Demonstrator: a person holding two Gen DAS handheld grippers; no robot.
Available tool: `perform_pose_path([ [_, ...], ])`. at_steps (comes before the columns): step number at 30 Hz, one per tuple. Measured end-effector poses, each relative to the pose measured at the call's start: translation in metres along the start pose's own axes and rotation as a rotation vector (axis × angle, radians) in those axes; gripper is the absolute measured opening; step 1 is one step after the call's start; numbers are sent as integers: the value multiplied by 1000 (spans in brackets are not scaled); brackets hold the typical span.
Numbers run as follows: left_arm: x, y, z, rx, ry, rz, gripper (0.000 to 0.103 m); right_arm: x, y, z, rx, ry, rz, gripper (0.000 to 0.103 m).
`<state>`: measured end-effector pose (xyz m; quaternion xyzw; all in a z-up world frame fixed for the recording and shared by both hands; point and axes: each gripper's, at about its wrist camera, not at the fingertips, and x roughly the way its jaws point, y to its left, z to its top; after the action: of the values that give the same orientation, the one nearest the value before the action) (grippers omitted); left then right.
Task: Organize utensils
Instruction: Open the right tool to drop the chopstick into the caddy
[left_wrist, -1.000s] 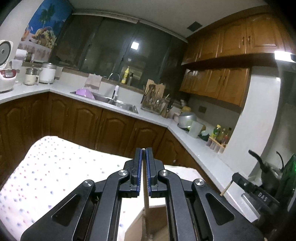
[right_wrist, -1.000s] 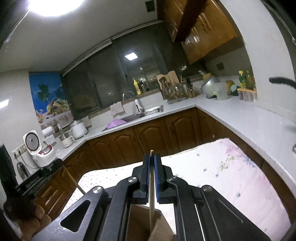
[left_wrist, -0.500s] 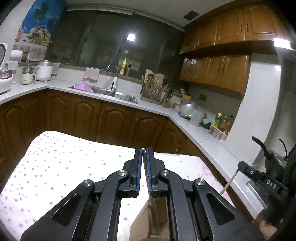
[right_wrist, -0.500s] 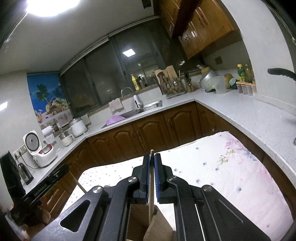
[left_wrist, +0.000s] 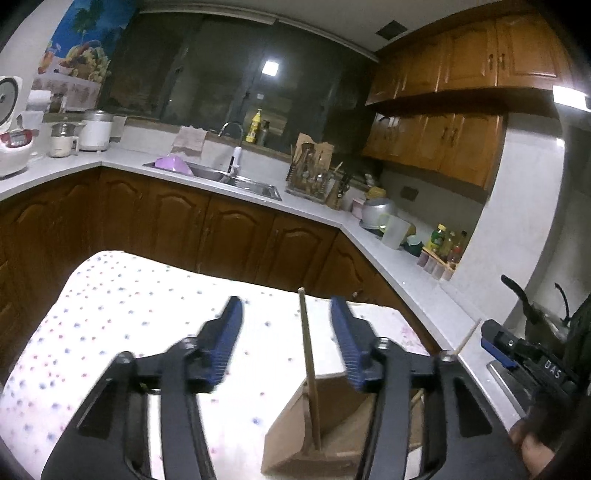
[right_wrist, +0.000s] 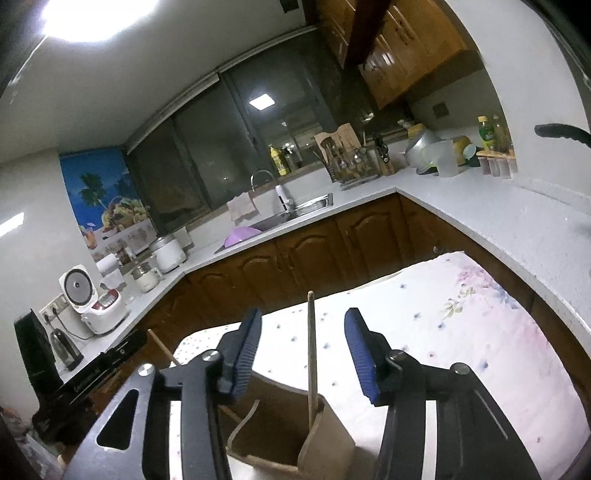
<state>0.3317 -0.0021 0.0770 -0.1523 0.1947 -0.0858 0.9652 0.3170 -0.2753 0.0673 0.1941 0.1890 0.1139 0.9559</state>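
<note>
A brown cardboard box (left_wrist: 325, 432) stands on the dotted tablecloth (left_wrist: 129, 325); it also shows in the right wrist view (right_wrist: 280, 435). My left gripper (left_wrist: 286, 336) is open above it, and a wooden chopstick (left_wrist: 309, 369) stands free in the box between the jaws. My right gripper (right_wrist: 303, 350) is open too, with another wooden chopstick (right_wrist: 312, 354) standing free in the box (right_wrist: 325, 439). The right gripper's body also shows at the right edge of the left wrist view (left_wrist: 524, 354).
Dark wooden cabinets (left_wrist: 221, 232) and a white counter (left_wrist: 417, 273) run behind the table. On the counter are a sink (left_wrist: 236, 181), a utensil rack (left_wrist: 310, 177), a rice cooker (right_wrist: 96, 299) and bottles (left_wrist: 443, 243). The cloth has a floral end (right_wrist: 476, 295).
Both grippers were shut on a chopstick; both have opened wide and the chopsticks now stand free in the box.
</note>
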Motion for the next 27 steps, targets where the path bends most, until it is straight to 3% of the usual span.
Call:
perform_pose_path([
  [1, -4, 1, -1, -2, 0, 2, 65, -3, -1, 0, 6, 5, 13, 72],
  [3, -14, 4, -3, -3, 7, 13, 77, -11, -2, -3, 15, 1, 34, 87],
  [8, -36, 14, -17, -5, 51, 37, 88, -36, -3, -15, 17, 5, 45, 88],
  [17, -81, 19, -58, 60, 131, 80, 91, -86, -6, -43, 21, 43, 25, 90],
  [27, -120, 21, -107, 112, 230, 96, 93, -125, -7, -89, -18, 108, -53, 93],
])
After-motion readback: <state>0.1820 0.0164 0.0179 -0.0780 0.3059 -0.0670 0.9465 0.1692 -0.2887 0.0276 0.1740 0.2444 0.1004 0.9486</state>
